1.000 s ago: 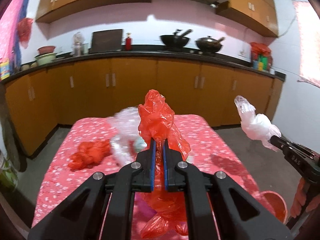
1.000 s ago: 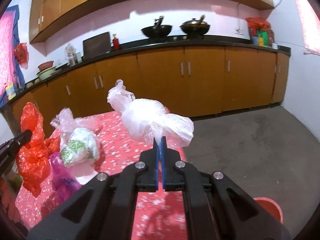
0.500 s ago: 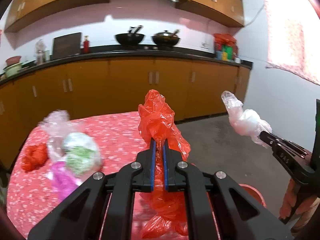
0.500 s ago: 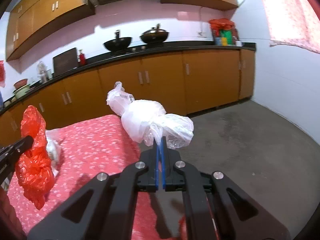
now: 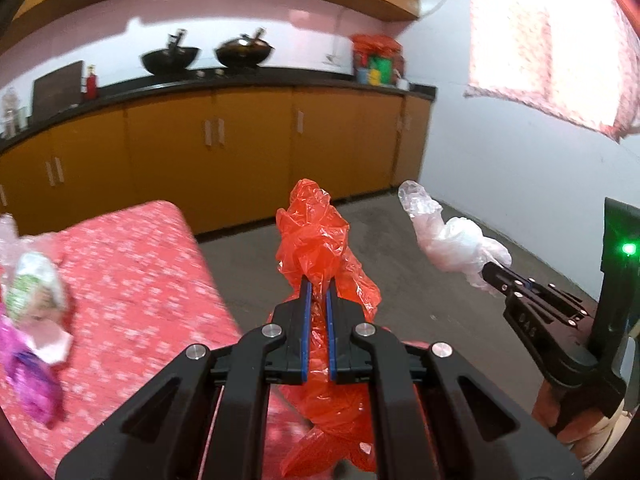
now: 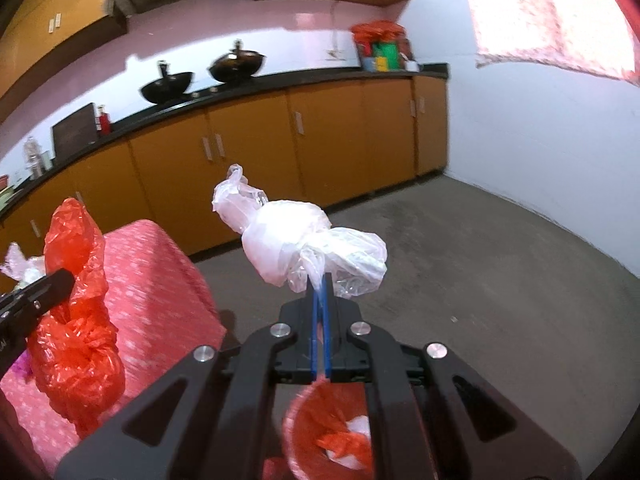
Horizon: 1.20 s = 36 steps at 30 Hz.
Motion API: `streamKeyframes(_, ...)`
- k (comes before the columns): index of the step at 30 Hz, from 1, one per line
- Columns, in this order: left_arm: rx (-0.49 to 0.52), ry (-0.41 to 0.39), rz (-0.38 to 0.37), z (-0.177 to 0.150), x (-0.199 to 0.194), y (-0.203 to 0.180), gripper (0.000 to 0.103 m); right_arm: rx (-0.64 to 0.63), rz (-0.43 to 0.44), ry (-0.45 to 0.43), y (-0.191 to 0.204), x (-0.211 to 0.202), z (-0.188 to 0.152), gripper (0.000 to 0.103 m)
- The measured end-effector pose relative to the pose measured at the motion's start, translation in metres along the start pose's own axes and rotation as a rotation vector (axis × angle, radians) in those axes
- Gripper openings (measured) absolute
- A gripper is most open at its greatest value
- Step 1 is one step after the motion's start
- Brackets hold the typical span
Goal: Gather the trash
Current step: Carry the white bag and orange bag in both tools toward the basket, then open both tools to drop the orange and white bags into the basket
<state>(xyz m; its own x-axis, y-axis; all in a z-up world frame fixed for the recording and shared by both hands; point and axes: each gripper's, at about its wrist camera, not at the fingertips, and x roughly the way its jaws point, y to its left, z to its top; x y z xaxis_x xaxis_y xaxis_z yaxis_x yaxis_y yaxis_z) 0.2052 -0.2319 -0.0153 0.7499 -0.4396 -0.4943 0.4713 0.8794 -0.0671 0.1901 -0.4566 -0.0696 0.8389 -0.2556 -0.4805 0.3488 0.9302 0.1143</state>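
Observation:
My left gripper (image 5: 316,288) is shut on a crumpled red plastic bag (image 5: 316,236), held in the air past the table's right edge; it also shows in the right wrist view (image 6: 74,312). My right gripper (image 6: 320,280) is shut on a knotted white plastic bag (image 6: 296,240), seen from the left wrist view (image 5: 452,240) to the right of the red bag. A red bin (image 6: 328,428) with red and white trash in it stands on the floor below my right gripper.
A table with a red flowered cloth (image 5: 132,280) is at the left, bearing a clear bag with green-white contents (image 5: 32,288) and a purple wrapper (image 5: 28,376). Orange cabinets (image 5: 240,152) line the far wall. Grey floor (image 6: 480,280) lies to the right.
Both grippers have swung right, away from the table, carrying their bags. The red bin has come into the right wrist view below the fingers.

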Motion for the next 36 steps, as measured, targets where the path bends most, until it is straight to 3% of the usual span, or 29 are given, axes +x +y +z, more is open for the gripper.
streamKeyframes(9, 0.068, 0.141, -0.086, -0.045, 0.054, -0.065, 0.006, 0.071, -0.101, 0.127, -0.067, 0.019, -0.063, 0.004)
streamKeyframes(17, 0.150, 0.281, -0.112, -0.083, 0.100, -0.105, 0.006, 0.119, -0.130, 0.267, -0.097, 0.047, -0.126, 0.004)
streamKeyframes(27, 0.206, 0.358, -0.133, -0.101, 0.136, -0.124, 0.007, 0.146, -0.123, 0.336, -0.110, 0.076, -0.150, 0.005)
streamKeyframes(30, 0.188, 0.370, -0.123, -0.101, 0.143, -0.123, 0.014, 0.159, -0.108, 0.342, -0.113, 0.082, -0.147, 0.009)
streamKeyframes(34, 0.166, 0.364, -0.109, -0.100, 0.143, -0.117, 0.033, 0.160, -0.098, 0.339, -0.117, 0.085, -0.142, 0.017)
streamKeyframes(36, 0.165, 0.359, -0.106, -0.099, 0.143, -0.116, 0.033, 0.157, -0.096, 0.338, -0.116, 0.083, -0.142, 0.017)
